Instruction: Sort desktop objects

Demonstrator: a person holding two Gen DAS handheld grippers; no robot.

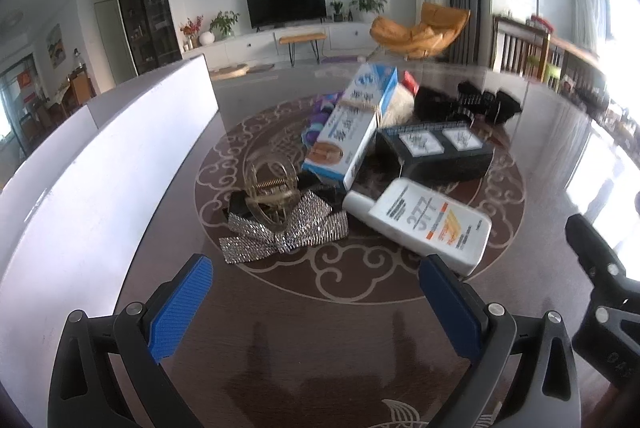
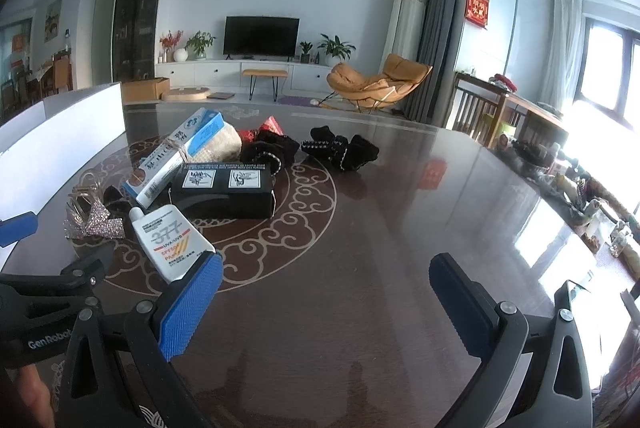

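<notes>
Both grippers spread and empty above dark patterned table (image 2: 380, 228); object pile ahead.
Left gripper (image 1: 316, 292) jaws wide apart, holding nothing; right gripper (image 2: 326, 292) likewise; white sunscreen tube (image 1: 424, 224) lies nearest, just beyond the left gripper's right finger; sequin bow (image 1: 284, 234) with clear hair claw (image 1: 270, 188) on it to its left; blue-white box (image 1: 352, 132) leans on black box (image 1: 436, 148); black fabric items (image 2: 340, 148) behind; white bin (image 1: 92, 164) along the left edge.

Window glare right, fisheye-warped edges
</notes>
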